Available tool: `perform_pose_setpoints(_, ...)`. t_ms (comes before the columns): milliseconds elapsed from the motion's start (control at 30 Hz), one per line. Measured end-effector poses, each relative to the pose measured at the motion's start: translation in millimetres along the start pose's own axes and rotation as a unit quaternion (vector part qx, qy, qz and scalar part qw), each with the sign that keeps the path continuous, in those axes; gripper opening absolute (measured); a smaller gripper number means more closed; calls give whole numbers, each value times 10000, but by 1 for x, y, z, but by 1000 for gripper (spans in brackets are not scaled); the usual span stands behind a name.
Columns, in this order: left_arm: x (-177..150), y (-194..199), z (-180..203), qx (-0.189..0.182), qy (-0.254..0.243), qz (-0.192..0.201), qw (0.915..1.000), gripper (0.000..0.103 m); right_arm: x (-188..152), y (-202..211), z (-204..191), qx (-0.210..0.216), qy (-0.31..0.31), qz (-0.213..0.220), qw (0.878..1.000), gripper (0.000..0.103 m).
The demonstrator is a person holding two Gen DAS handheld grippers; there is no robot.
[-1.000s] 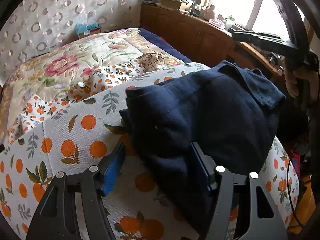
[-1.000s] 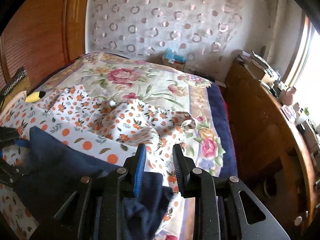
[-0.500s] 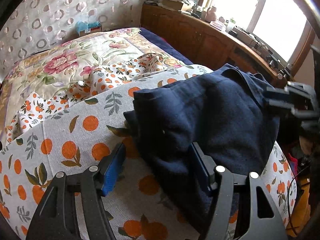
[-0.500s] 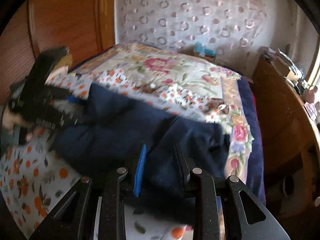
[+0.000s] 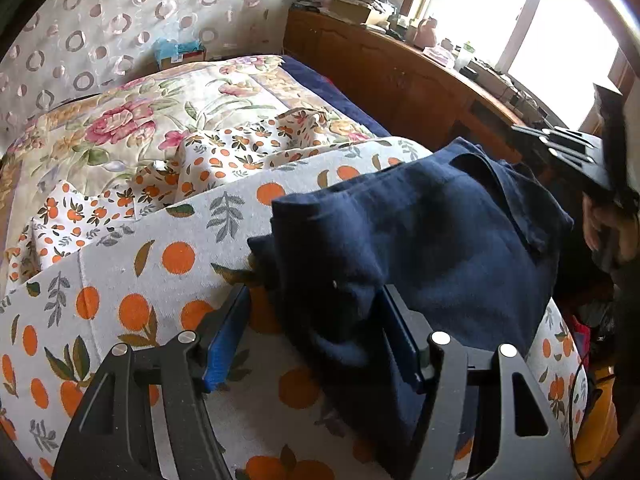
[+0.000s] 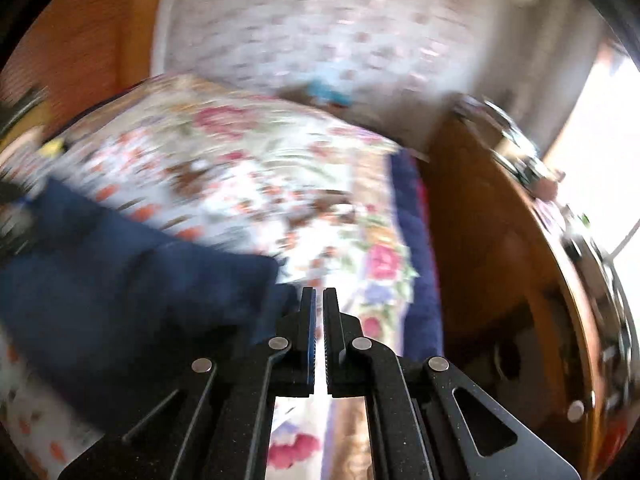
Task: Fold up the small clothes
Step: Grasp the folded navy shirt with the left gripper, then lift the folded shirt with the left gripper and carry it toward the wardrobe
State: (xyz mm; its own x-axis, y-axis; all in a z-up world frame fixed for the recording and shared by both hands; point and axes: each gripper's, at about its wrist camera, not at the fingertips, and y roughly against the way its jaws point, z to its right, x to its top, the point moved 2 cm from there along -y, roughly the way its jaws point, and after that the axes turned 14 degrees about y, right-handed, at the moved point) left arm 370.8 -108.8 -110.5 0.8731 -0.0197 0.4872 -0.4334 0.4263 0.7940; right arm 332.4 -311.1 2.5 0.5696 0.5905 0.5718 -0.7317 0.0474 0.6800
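A dark navy garment [image 5: 420,240] lies folded on an orange-print cloth [image 5: 132,280] spread over the bed. My left gripper [image 5: 316,332] is open, its fingers on either side of the garment's near left corner. My right gripper [image 6: 319,304] is shut and empty, off the garment's right edge [image 6: 132,280]; this view is motion-blurred. The right gripper also shows in the left wrist view [image 5: 560,148], above the garment's far right edge.
A floral quilt [image 5: 160,120] covers the bed beyond the cloth, with a crumpled small-print sheet [image 5: 224,156] on it. A wooden cabinet [image 5: 400,80] cluttered with items runs along the right side under a window. A tissue box [image 5: 180,52] sits by the curtain.
My right gripper has let go of the garment, closed and swung off to the right. My left gripper has stayed open around the near corner.
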Motion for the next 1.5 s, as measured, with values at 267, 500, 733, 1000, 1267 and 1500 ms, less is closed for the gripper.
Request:
perform_pose_setpoints(267, 7, -5, 0, -113, 39, 26, 9999, 62, -15, 25, -7, 582, -551, 411, 9959, 53)
perform_pose_setpoints(500, 10, -3, 0, -330, 156, 80, 9993, 31, -40, 65, -34, 1221, -122, 729, 9898, 53)
perform_pose_setpoints(733, 11, 22, 13, -542, 41, 371, 9978, 13, -61, 73, -44, 1694, 340, 573, 9833, 53)
perform_pose_setpoints(1000, 8, 81, 23, -587, -275, 769, 9949, 13, -44, 79, -15, 1546, 677, 638, 9836, 6)
perform_pose_setpoints(1267, 6, 60, -9, -272, 38, 616, 9977, 13, -25, 38, 62, 601, -391, 479, 9963, 26)
perform_pose_setpoints(1500, -1, 50, -15, -204, 7, 546, 9983, 13, -51, 35, 65, 1430, -714, 425, 9862, 73)
